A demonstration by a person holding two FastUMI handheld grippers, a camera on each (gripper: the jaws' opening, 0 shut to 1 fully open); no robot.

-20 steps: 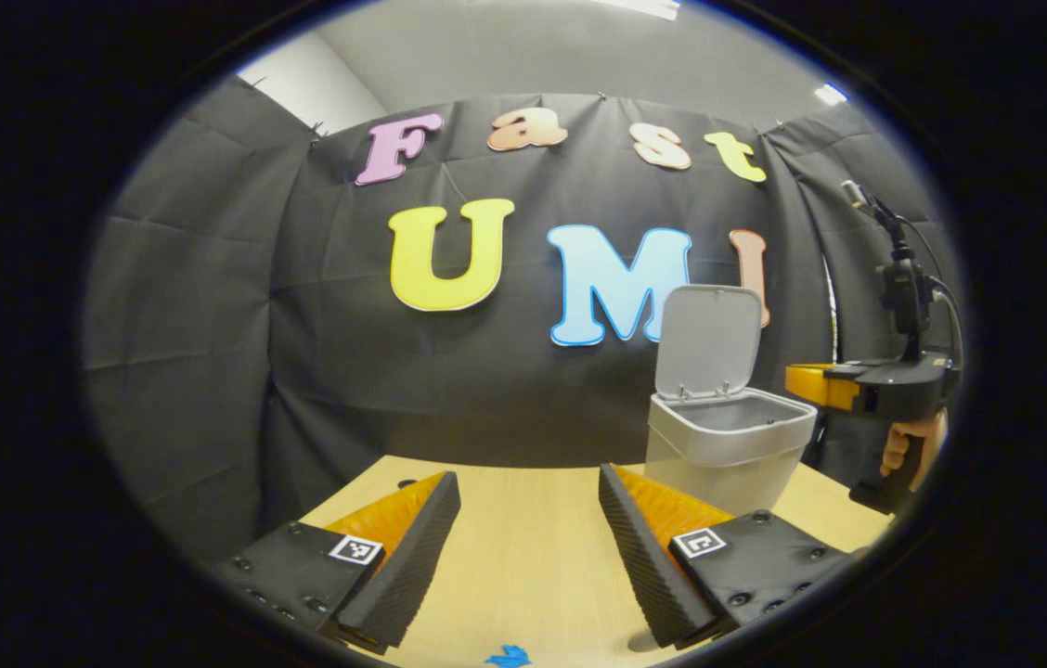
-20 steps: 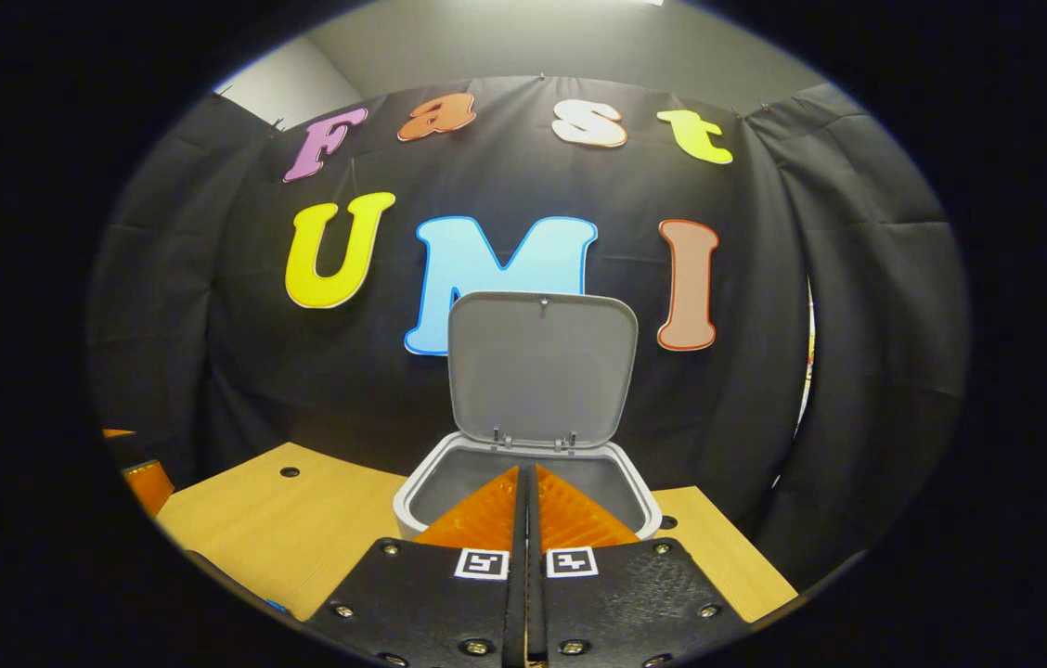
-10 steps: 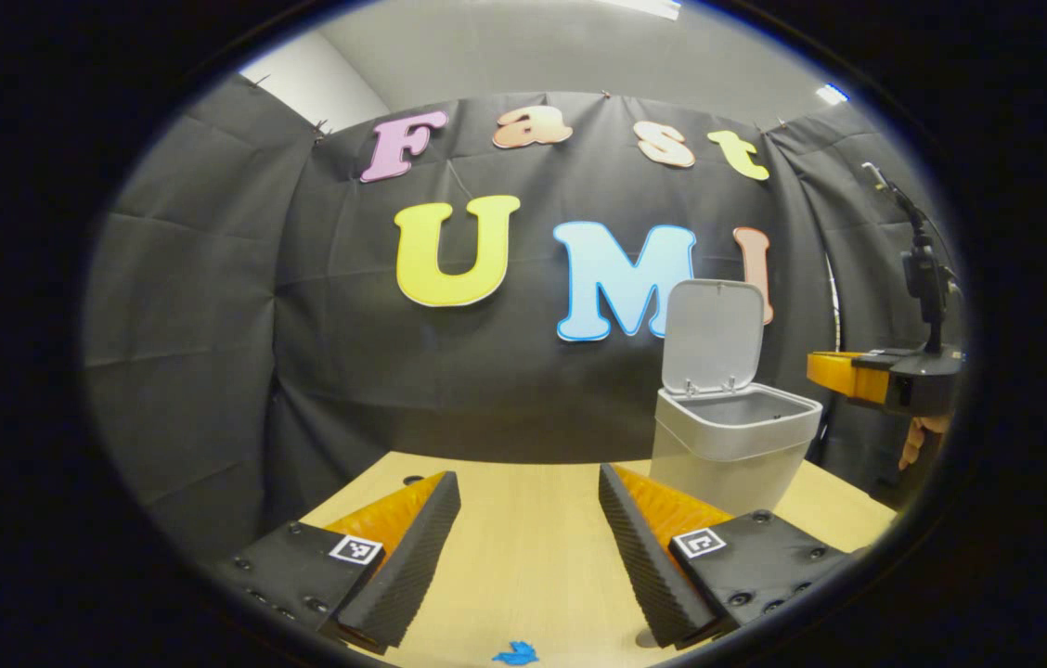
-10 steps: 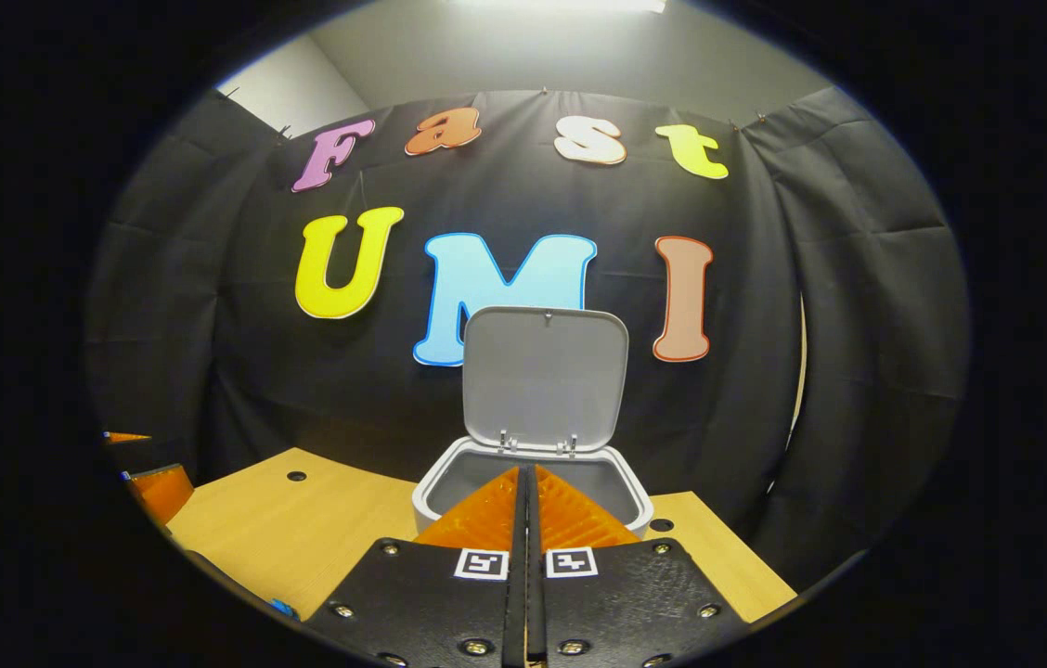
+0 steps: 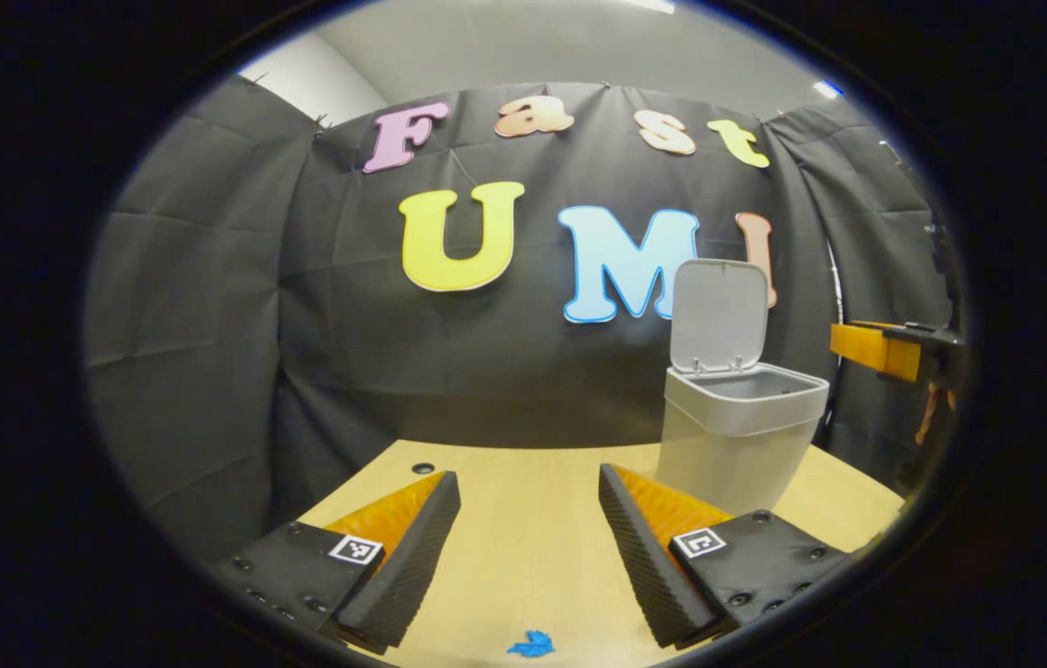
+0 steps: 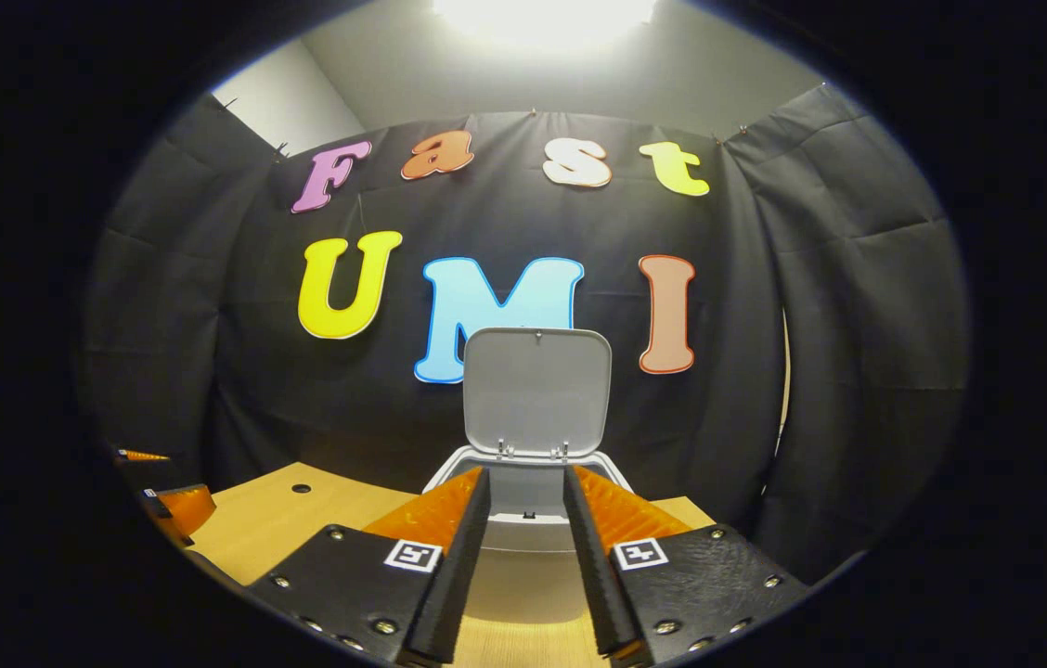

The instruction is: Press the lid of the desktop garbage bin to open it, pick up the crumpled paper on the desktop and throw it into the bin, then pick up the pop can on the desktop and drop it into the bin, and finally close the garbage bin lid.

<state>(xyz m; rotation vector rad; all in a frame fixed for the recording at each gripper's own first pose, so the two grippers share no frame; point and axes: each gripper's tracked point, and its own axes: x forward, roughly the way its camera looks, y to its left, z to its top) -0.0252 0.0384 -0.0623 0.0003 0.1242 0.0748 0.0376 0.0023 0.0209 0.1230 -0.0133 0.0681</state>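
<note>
Across the lower half of the left gripper view we see the pale wooden tabletop [image 5: 523,557], backed by the booth's black cloth wall [image 5: 208,306]. At right of centre in that frame stands the grey garbage bin [image 5: 735,445], upright on the tabletop, its lid [image 5: 718,315] raised on its rear hinges and standing nearly vertical above the open mouth. Nothing of the bin's contents can be made out from this angle.

At the bottom of that frame the left tool [image 5: 528,547] is spread wide with nothing between its fingers, held above bare wood to the left of the bin. A small blue scrap [image 5: 531,644] lies on the tabletop at the bottom edge, between the fingers. A small round hole [image 5: 423,468] marks the tabletop near its far left edge. At the far right edge of the frame, the right tool shows side-on, level with the bin's rim and apart from it; we cannot tell its opening from there.

Centre frame in the right gripper view, we face the bin [image 6: 523,506] head-on, lid [image 6: 537,390] up. The right tool [image 6: 525,547] at the bottom is partly open and empty, its fingers framing the bin's front wall without touching it.
</note>
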